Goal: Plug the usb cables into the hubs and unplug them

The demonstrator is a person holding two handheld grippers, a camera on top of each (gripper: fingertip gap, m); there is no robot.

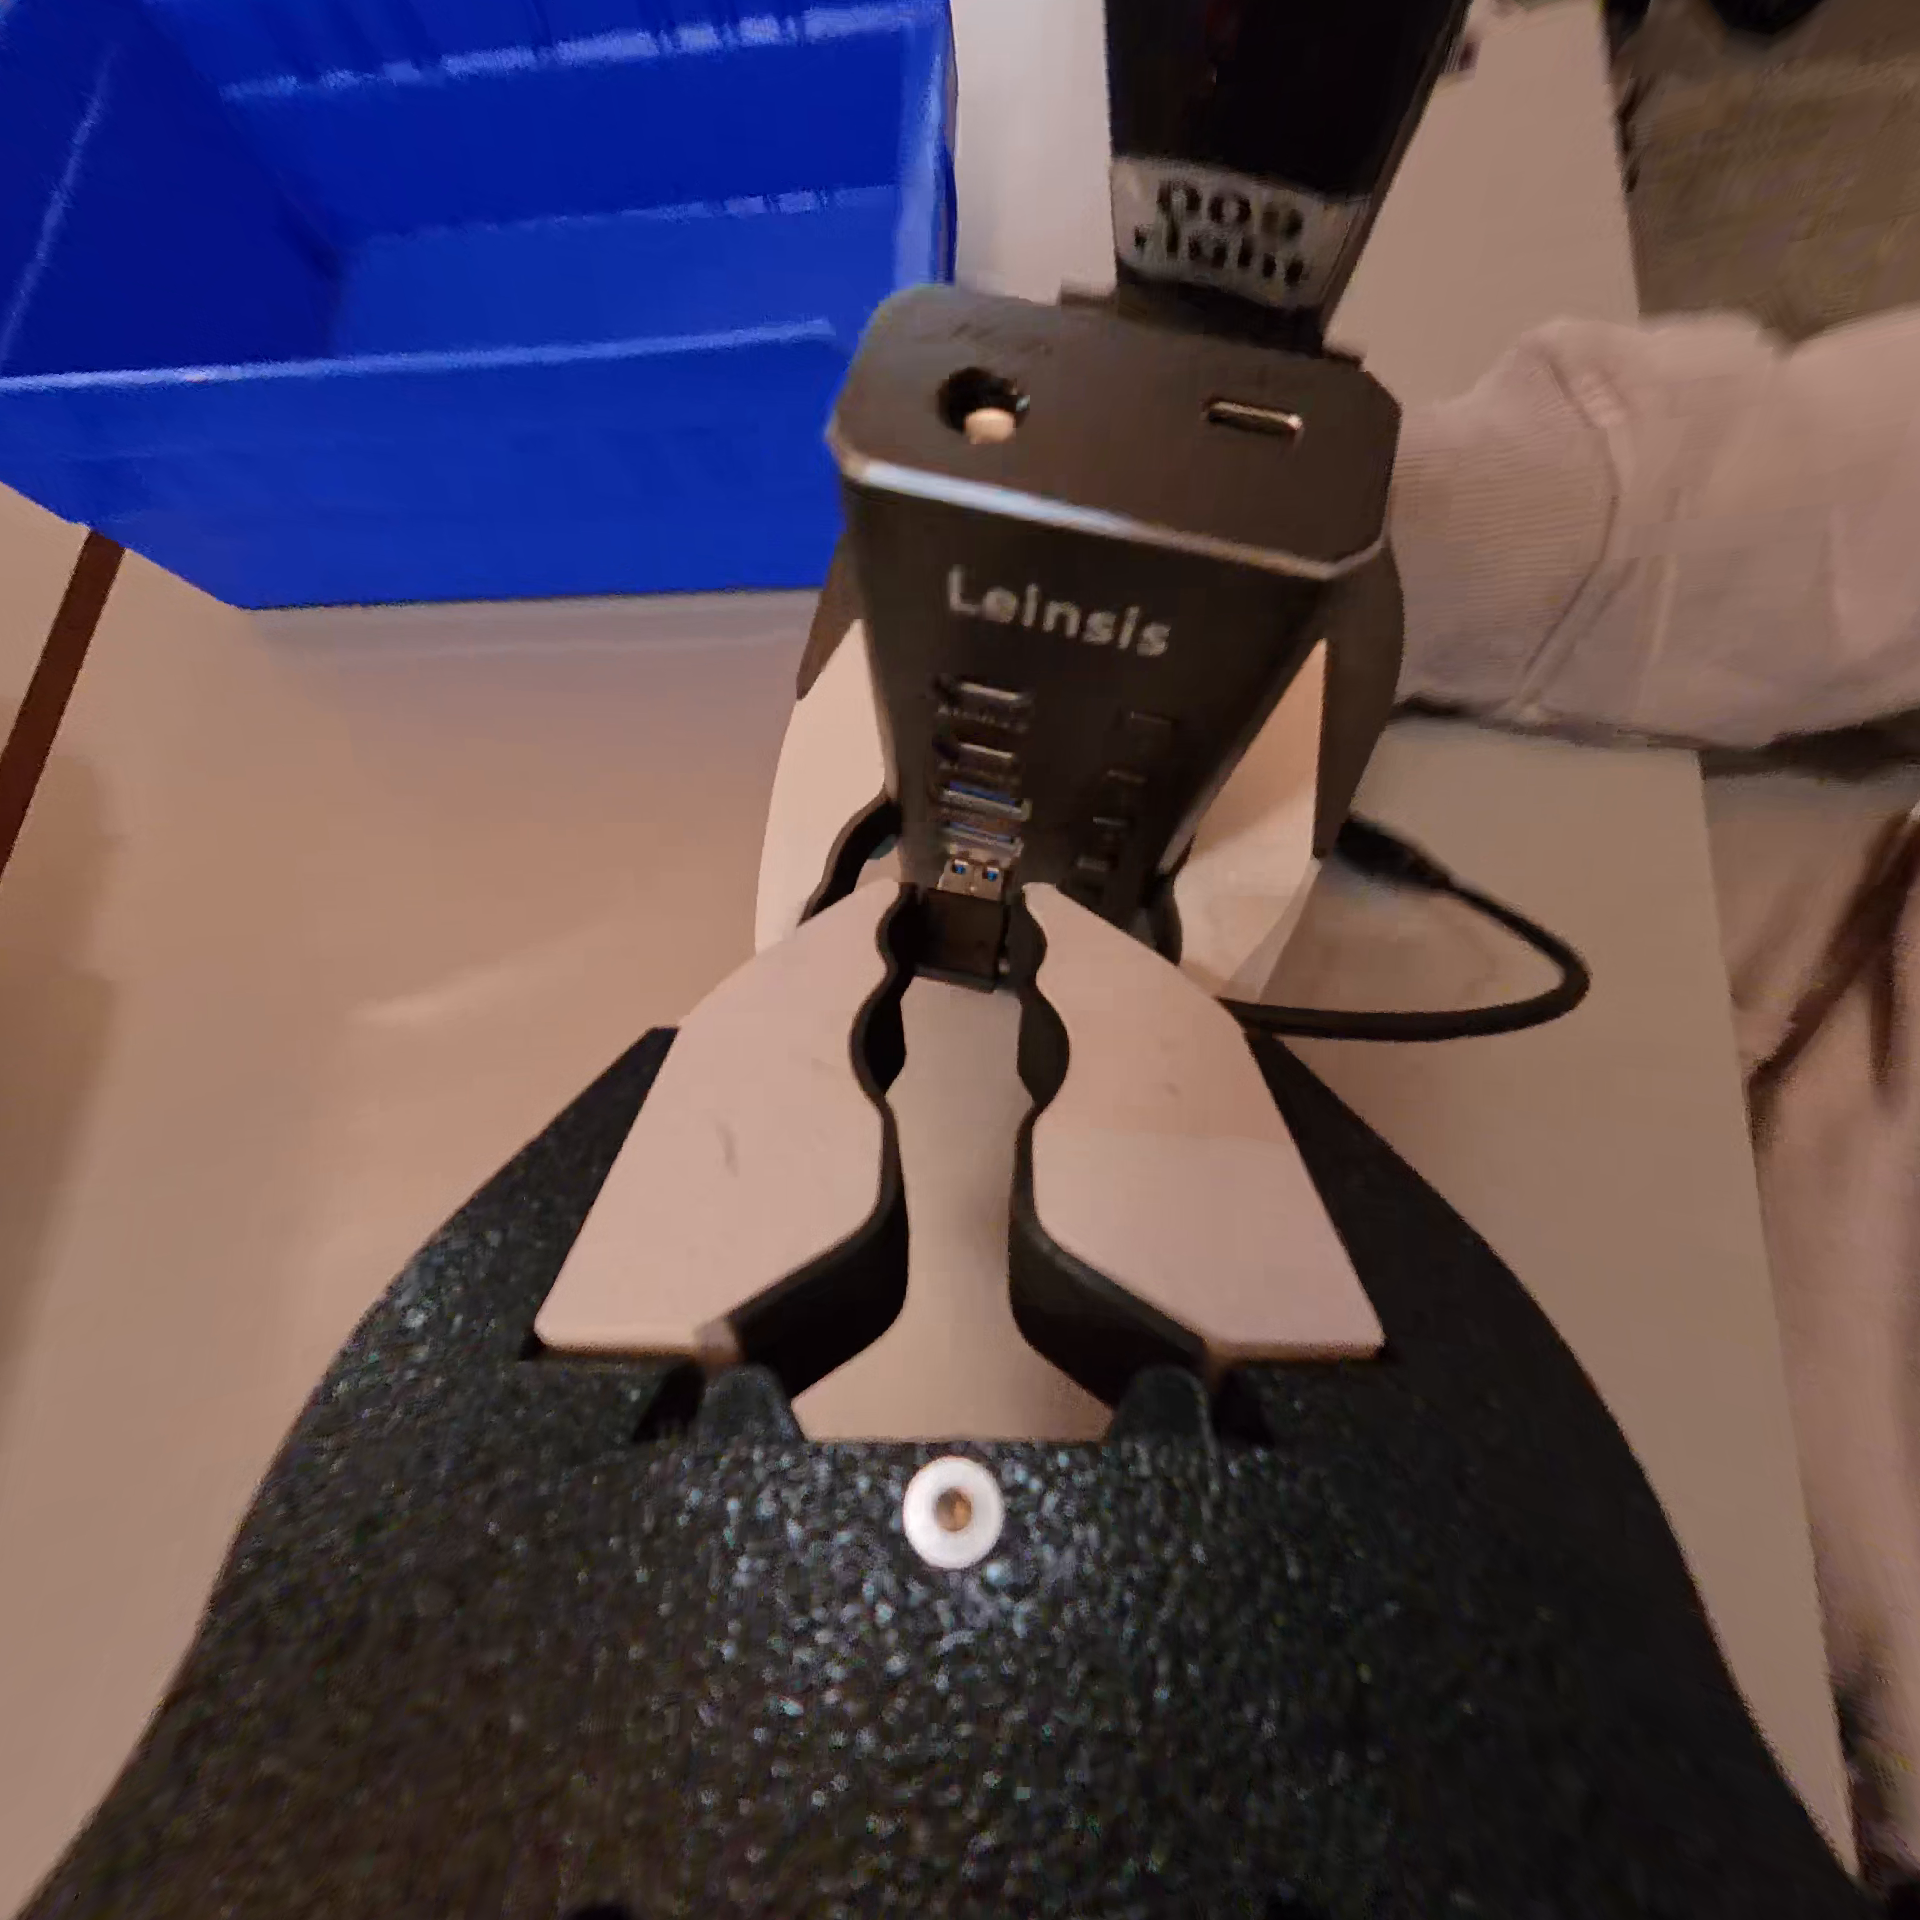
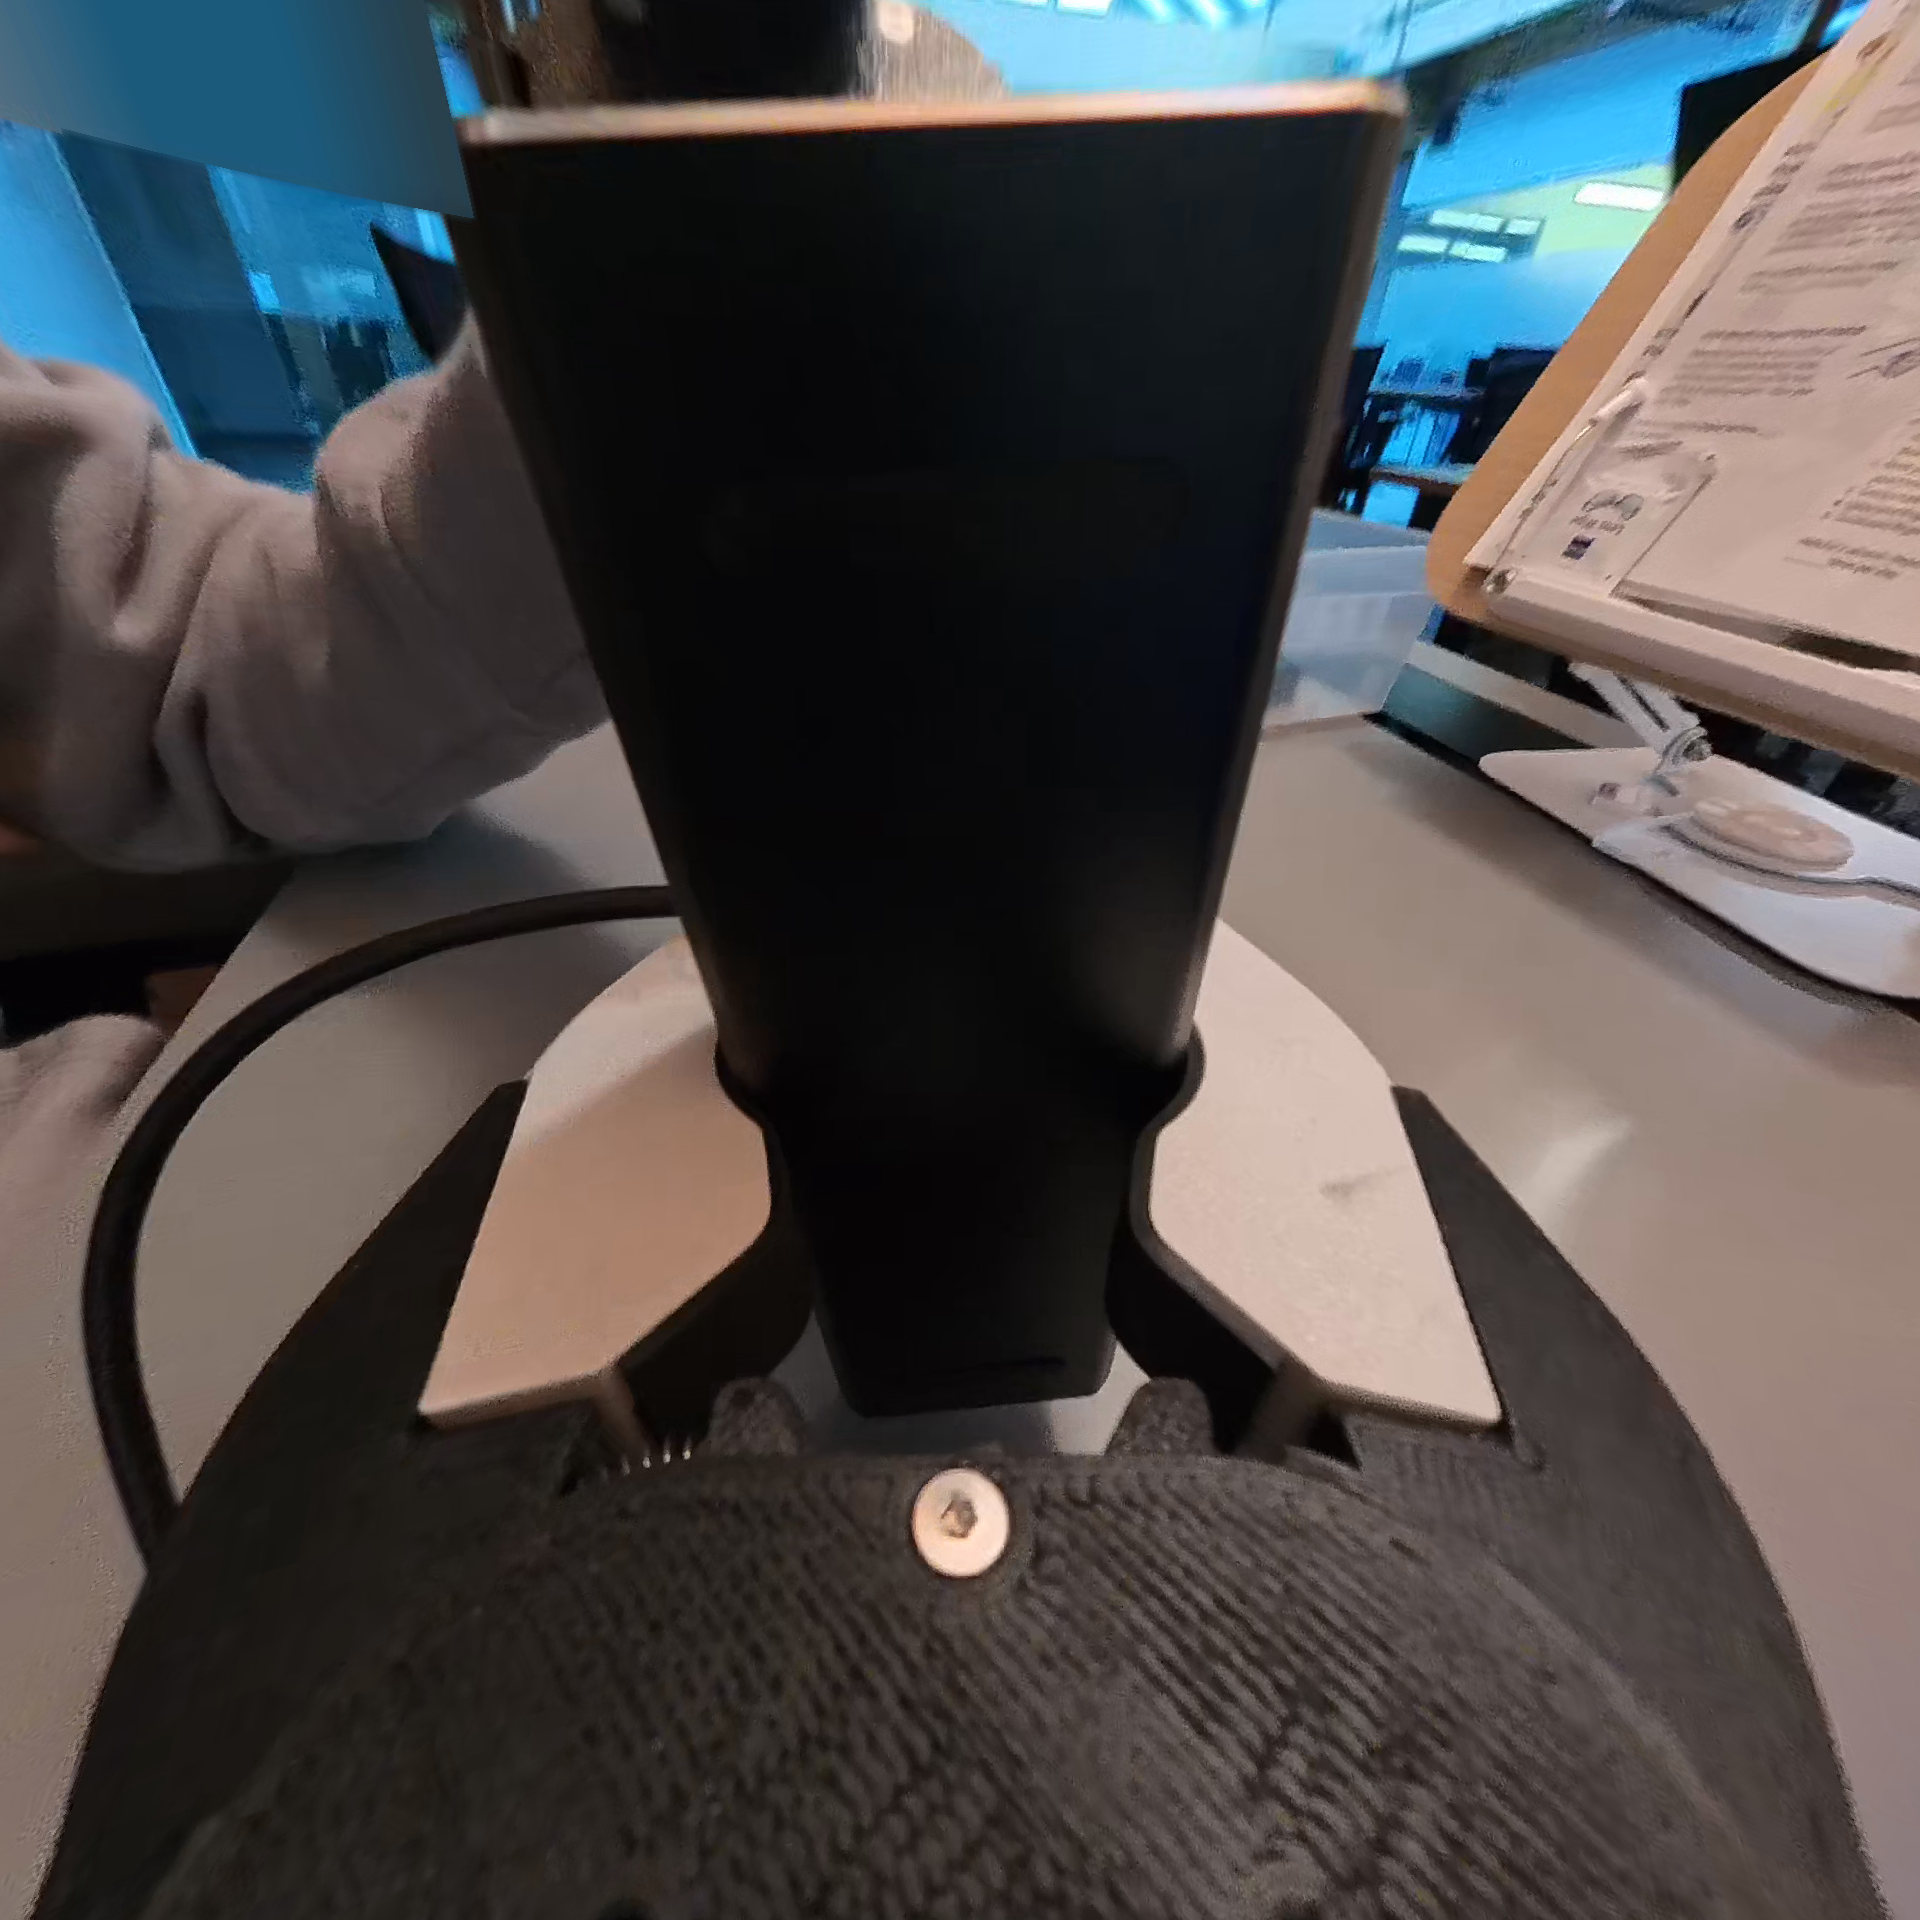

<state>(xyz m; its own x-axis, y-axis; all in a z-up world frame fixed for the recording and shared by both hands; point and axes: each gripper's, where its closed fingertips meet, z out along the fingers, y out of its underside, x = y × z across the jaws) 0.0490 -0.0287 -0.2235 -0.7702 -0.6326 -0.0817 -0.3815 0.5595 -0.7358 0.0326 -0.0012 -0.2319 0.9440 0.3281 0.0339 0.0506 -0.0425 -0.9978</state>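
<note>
One plug: I have a single black usb plug (image 1: 964,928) pinched between my left gripper (image 1: 961,914) tips, its metal nose with the blue tongue pointing forward at the hub.
Hub: the dark hub (image 1: 1101,623) stands right ahead of my left fingertips, port face toward me; my right gripper (image 2: 961,1081) is clamped on its lower body from the back side.
Ports: a column of slots runs up the hub's face away from my tips; the plug's nose sits at the nearest one, and I cannot tell whether it is touching or just short.
Step, as I judge it: seating this plug in that nearest slot.
Doing it well: I would keep the plug square to the slot, push straight along my fingers, and brace the hub with the right so it does not tip away.
Risk: a skewed plug would jam on the slot's rim or twist in my grip.
Cable (image 1: 1455,987): it loops off to the right of my left gripper on the table (image 1: 364,883); I want it slack.
Around: a blue bin (image 1: 416,312) lies ahead to the left, and a sleeve (image 1: 1662,520) ahead to the right.
</note>
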